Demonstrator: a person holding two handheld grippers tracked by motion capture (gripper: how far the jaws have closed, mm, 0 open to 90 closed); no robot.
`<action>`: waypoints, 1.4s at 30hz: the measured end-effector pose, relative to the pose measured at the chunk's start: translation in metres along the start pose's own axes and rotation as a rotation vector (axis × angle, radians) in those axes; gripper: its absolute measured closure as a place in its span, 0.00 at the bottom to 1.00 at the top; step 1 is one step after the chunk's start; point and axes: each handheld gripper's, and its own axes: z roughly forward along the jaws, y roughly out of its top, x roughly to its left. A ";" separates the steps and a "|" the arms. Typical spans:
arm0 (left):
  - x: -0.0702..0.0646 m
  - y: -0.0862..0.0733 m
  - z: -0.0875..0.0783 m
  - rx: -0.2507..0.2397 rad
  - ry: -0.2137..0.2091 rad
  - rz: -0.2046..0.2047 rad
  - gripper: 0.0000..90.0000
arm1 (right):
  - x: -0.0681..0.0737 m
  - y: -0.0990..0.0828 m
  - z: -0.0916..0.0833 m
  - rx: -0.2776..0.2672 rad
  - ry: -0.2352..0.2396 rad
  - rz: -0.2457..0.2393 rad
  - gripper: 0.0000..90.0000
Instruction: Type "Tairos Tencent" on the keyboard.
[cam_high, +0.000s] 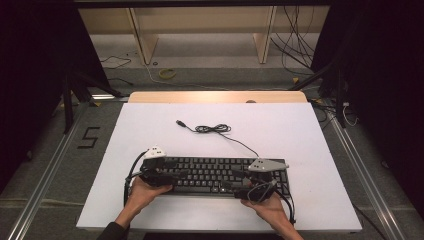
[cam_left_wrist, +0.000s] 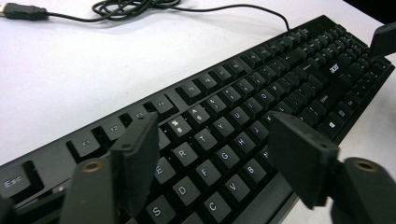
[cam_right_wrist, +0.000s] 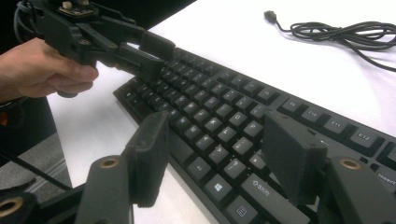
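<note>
Both jaw pairs apart, left gripper and right gripper over keyboard ends, clamping nothing.

A white table stands on a grey floor, with a strip of pale wood showing along its far edge at twelve o'clock. A black keyboard lies flat on the white top, at about six o'clock from the middle and square to the near edge. The keyboard cable leaves the keyboard's far side at roughly one o'clock and runs toward the table's middle, where it bunches into a loose coil. Beyond the coil, toward ten o'clock, the cable ends in a USB plug resting on bare white surface, well apart from the keyboard.
</note>
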 end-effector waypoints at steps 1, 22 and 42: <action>0.000 0.001 0.001 0.003 0.000 0.003 0.41 | 0.000 -0.001 -0.001 0.000 0.000 -0.001 0.46; -0.004 0.009 0.028 0.130 0.016 0.086 0.95 | -0.001 -0.010 -0.013 -0.004 -0.023 -0.009 0.40; -0.002 0.005 0.036 0.144 0.040 0.079 0.99 | 0.000 -0.012 -0.017 0.001 -0.027 -0.008 0.39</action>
